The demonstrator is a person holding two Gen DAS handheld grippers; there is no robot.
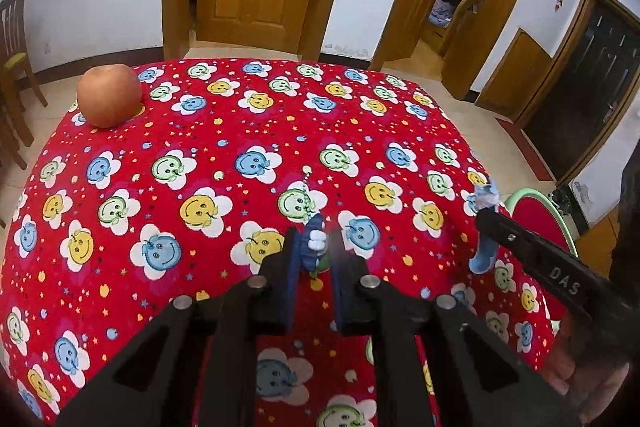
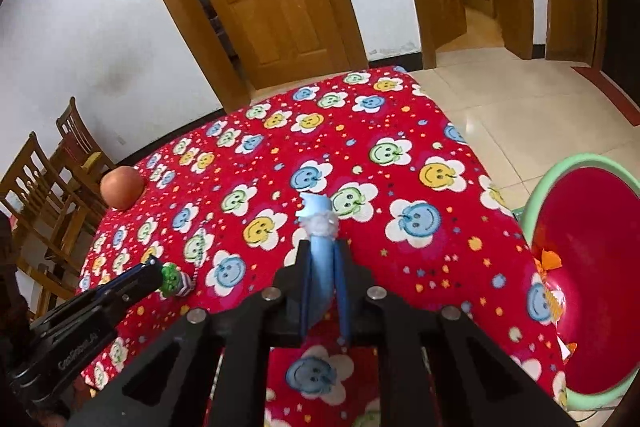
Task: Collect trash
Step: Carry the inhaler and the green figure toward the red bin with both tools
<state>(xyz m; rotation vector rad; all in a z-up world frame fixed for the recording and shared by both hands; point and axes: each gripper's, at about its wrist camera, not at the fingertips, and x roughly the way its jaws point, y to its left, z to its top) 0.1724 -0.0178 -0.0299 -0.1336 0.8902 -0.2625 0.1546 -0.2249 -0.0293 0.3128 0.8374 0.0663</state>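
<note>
Left wrist view: left gripper point(image 1: 316, 247) clamps a small wrapper point(image 1: 316, 241) — right gripper point(image 2: 322, 259) pinches a blue wrapper point(image 2: 320, 223).

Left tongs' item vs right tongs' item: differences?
The left tongs pinch a small green-and-striped figure; the right tongs pinch a long pale-blue strip. The figure is stubby and multicoloured; the strip is slim, with a white fluffy tuft. Both are clamped, above the red tablecloth.

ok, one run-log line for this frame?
phase: both picks made | left gripper: shut on small green toy | right gripper: shut on blue wrapper | bin: right of table | apple: untouched
</note>
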